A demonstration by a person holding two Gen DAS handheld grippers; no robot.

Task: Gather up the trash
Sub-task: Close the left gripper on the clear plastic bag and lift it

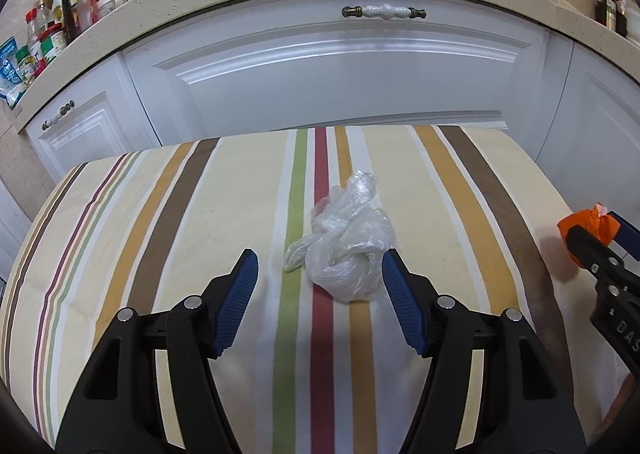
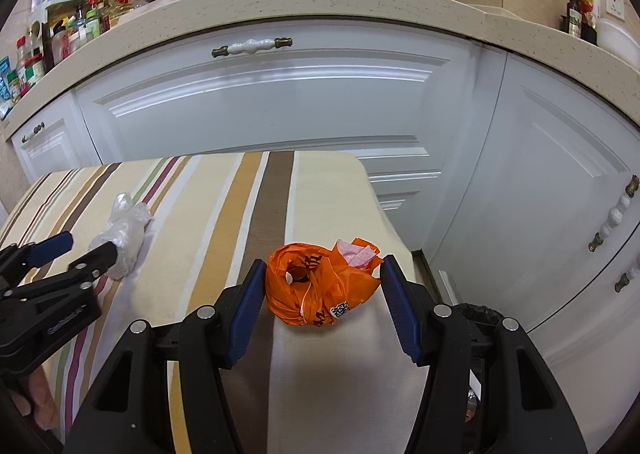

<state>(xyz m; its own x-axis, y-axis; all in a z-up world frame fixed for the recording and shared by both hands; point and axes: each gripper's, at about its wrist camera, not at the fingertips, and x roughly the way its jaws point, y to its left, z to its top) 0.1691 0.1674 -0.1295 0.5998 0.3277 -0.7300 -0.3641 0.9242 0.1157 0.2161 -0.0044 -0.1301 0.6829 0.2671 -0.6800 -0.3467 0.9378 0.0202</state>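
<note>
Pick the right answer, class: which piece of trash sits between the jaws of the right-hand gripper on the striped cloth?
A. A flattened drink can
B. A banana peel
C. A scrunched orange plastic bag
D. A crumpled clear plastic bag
C: the right wrist view shows the scrunched orange plastic bag between the jaws of the right gripper, while the clear plastic bag lies at the left gripper.

Both views are taken from close above the striped table (image 1: 180, 238), tilted down toward the white cabinets (image 1: 332, 82) at 12 o'clock. The clear wad (image 1: 344, 242) is centred in the left view, the orange wad (image 2: 316, 282) in the right; both are shared.
</note>
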